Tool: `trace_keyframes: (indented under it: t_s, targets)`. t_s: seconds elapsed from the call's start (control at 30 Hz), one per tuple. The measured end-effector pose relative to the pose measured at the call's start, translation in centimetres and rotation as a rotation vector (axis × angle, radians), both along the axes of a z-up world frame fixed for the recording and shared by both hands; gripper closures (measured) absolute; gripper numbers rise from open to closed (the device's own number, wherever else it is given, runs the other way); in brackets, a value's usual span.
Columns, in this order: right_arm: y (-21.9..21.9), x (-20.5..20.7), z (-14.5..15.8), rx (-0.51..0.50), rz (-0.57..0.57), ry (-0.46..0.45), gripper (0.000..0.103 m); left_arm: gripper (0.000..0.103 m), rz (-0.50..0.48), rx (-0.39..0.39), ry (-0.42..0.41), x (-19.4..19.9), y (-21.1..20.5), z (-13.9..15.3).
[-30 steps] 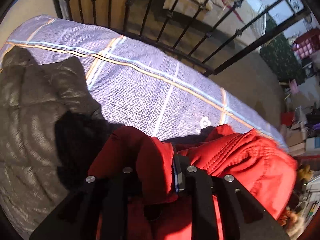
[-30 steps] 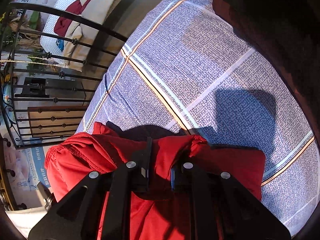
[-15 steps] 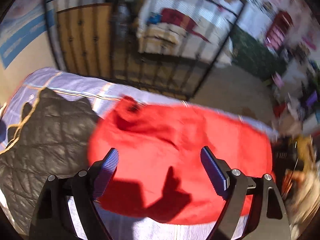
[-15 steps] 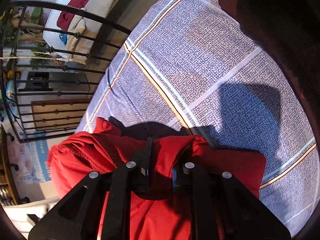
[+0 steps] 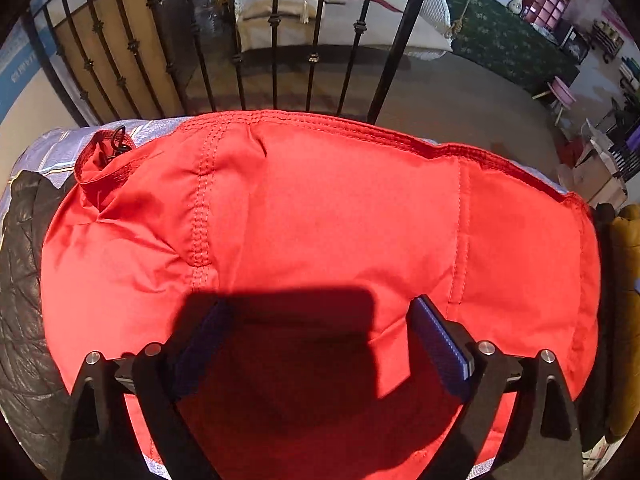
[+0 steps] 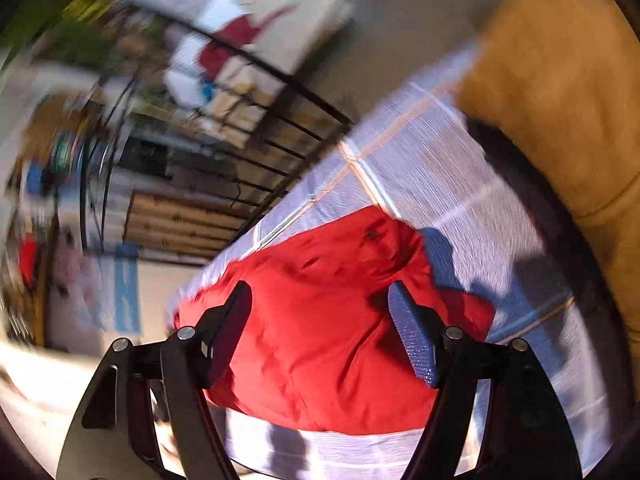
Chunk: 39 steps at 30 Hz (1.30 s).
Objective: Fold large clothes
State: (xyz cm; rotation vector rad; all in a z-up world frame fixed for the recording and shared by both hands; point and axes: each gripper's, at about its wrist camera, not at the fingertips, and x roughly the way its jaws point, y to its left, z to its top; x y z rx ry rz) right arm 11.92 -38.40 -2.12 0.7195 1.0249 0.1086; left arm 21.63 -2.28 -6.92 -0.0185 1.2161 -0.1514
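A red padded jacket [image 5: 320,216] lies folded on the checked lilac bed cover [image 5: 60,148]. It fills most of the left wrist view. My left gripper [image 5: 320,340] is open and empty just above it, and its shadow falls on the fabric. In the right wrist view, which is blurred, the same red jacket [image 6: 320,340] lies on the bed cover [image 6: 460,184]. My right gripper [image 6: 320,332] is open and empty over it.
A dark quilted garment [image 5: 24,300] lies to the left of the jacket. A mustard garment [image 6: 560,100] lies at the right; it also shows in the left wrist view [image 5: 628,320]. A black iron bed rail [image 5: 276,40] stands behind the bed.
Both grippers were shut on the red jacket; the left opened half a second ago, the right just now. Both have pulled back, and the jacket lies on the bed.
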Motion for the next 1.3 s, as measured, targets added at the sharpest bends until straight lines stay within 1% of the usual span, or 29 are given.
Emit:
trace_keyframes:
  t_s: [0.03,0.07,0.13,0.17,0.2,0.23,0.3,0.37,0.4,0.43,0.5,0.57,0.63,0.7,0.77,0.87,0.93,1.17,1.3]
  targets:
    - [1.4,0.0,0.4,-0.058,0.055,-0.011,0.032,0.011,0.008,-0.004,0.003,0.1,0.0,0.2]
    - [3.9,0.0,0.7,-0.164,0.133,-0.021,0.032,0.012,0.022,-0.019,0.004,0.2,0.3,0.5]
    - [8.5,-0.2,0.1,-0.325,0.255,-0.038,0.032,0.014,0.033,-0.089,-0.015,-0.1,0.7,1.8]
    - [10.3,-0.2,-0.5,-0.363,0.299,-0.043,0.032,0.014,0.031,-0.108,-0.034,-0.7,0.9,2.2]
    - [11.3,-0.2,-1.1,-0.381,0.324,-0.040,0.032,0.014,0.028,-0.109,-0.062,-1.4,1.2,2.8]
    - [12.6,-0.1,-1.9,-0.398,0.354,-0.029,0.032,0.013,0.026,-0.094,-0.096,-2.0,1.5,3.5]
    - [14.7,0.4,-3.4,-0.428,0.394,0.005,0.032,0.013,0.030,-0.060,-0.128,-3.1,2.0,3.7]
    - [15.5,0.9,-4.5,-0.481,0.389,0.021,0.032,0.013,0.042,-0.003,-0.142,-3.3,3.0,3.3]
    - [15.6,1.4,-5.1,-0.503,0.384,0.034,0.031,0.013,0.049,0.024,-0.136,-3.4,3.5,2.9]
    - [15.5,1.8,-5.5,-0.506,0.379,0.048,0.031,0.013,0.069,0.056,-0.114,-2.8,4.3,2.2]
    - [15.1,3.0,-6.6,-0.488,0.365,0.084,0.031,0.012,0.097,0.057,-0.078,-1.8,5.4,1.3]
    - [14.8,4.0,-7.1,-0.489,0.362,0.103,0.030,0.011,0.118,0.068,-0.062,-0.5,6.3,0.3]
    - [15.0,4.8,-7.6,-0.499,0.368,0.124,0.029,0.005,0.119,0.053,-0.040,0.8,6.8,-0.9]
    - [15.5,5.8,-8.4,-0.497,0.365,0.143,0.026,0.005,0.115,0.055,-0.015,1.8,6.7,-1.7]
    - [15.4,6.4,-9.2,-0.493,0.362,0.159,0.024,0.005,0.108,0.058,-0.007,3.0,6.4,-2.2]
    - [15.3,7.2,-10.5,-0.480,0.362,0.179,0.023,0.005,0.097,0.065,0.005,3.3,6.2,-3.0]
    - [15.7,7.7,-11.0,-0.498,0.377,0.190,0.022,0.005,0.078,0.077,0.012,3.6,5.9,-3.5]
    - [16.3,9.2,-12.3,-0.510,0.408,0.227,0.021,0.005,0.045,0.073,0.055,5.3,6.0,-5.1]
    - [16.4,9.7,-12.6,-0.513,0.409,0.240,0.021,0.005,0.045,0.089,0.071,5.9,5.6,-5.7]
